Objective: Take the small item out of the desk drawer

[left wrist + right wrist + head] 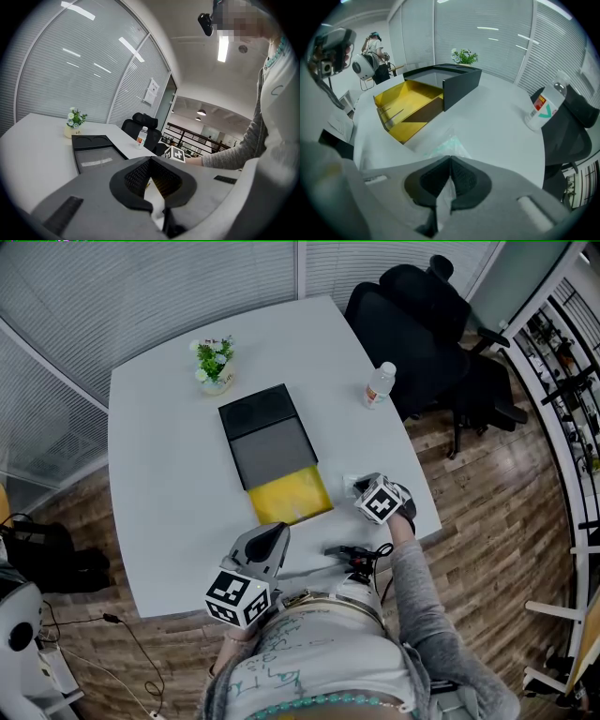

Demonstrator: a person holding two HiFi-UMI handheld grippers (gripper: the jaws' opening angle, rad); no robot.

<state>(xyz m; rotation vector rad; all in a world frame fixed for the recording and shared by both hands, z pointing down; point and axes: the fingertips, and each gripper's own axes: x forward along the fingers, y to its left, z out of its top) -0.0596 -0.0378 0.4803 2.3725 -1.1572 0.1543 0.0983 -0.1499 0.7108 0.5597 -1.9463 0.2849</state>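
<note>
on table (169, 446) beside open yellow drawer (289, 495), right gripper (450, 159) pinches clear packet (446, 144).

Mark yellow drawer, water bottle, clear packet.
yellow drawer (289, 495), head view, on its open floor.
water bottle (378, 388), head view, on its body.
clear packet (446, 145), right gripper view, on its greenish middle.
</note>
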